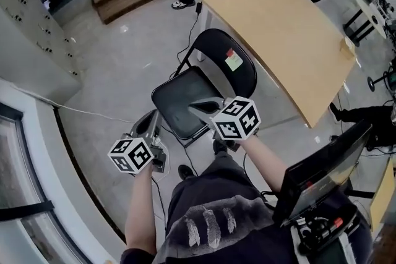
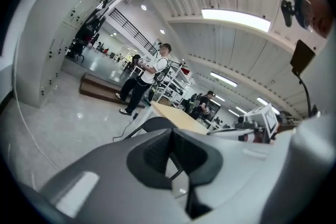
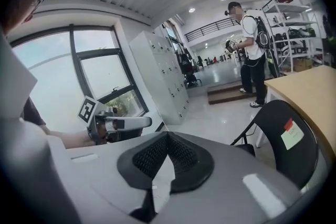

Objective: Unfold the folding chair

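Black folding chair (image 1: 180, 101) stands open, seat down, beside the bench (image 1: 278, 34), so I hold left hand-held gripper (image 1: 150, 117) and right hand-held gripper (image 1: 194, 107) clear of it, both pressed together, empty.

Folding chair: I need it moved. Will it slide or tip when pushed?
Likely slides: the folding chair stands open on glossy floor. Thin tube frame suggests it's light; pushing high on the backrest may tip it.

1. Folding chair (image 1: 213, 62): black seat and backrest, smooth, with a faint sheen; thin dark metal tubing.
2. Table (image 1: 291, 40): pale wood-look top, matt.
3. Floor (image 1: 117, 52): grey, polished, catching light spots.
4. Right gripper (image 3: 167, 139): matt grey plastic shell, black ribbed pads (image 3: 150, 157).
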Tool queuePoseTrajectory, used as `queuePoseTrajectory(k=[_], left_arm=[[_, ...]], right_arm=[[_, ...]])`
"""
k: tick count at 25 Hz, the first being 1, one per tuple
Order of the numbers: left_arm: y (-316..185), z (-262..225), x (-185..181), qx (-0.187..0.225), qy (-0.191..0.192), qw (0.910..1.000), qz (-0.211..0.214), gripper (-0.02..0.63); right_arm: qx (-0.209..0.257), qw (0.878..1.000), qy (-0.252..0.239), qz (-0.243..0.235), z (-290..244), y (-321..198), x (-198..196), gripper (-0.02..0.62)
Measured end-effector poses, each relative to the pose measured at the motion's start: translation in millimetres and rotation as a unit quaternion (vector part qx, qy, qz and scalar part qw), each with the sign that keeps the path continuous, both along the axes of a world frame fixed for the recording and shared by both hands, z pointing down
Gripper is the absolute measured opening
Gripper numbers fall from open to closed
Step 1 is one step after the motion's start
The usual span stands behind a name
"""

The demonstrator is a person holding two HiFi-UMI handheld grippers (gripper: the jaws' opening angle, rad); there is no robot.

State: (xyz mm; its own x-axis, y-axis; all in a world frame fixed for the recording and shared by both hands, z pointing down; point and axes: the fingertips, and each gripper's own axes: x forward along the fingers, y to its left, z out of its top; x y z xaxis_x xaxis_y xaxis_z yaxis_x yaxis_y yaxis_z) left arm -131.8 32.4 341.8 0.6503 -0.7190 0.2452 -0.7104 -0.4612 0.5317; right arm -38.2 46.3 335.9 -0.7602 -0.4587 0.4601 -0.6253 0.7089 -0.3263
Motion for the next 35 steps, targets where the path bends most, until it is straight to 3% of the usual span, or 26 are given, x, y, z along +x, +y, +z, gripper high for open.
queuePoseTrajectory(k=[4,8,18,28,35], left_arm=[[10,-15,33,0.02,-0.048,0.998,0.035,0.002],[14,-25,56,0.032,-0.105,0.9934,0.033,0.002],[29,-30,146,0.023,-0.153,0.9873,0.036,0.0],[63,-40,170,0.009,-0.171,0.9841,-0.048,0.001],[85,-49,138,0.012,-0.189,0.9753,-0.114,0.0]], right_arm=[[-0.005,1.0,-0.012,0.012,-2,7,23,0.002],[-0.002,1.0,-0.031,-0.006,-9,11,43,0.002],[0.0,0.996,-0.087,-0.016,-23,19,131,0.002],[-0.021,0.99,-0.104,-0.094,-16,32,160,0.002],[-0.014,0.981,-0.094,-0.167,-24,48,125,0.002]])
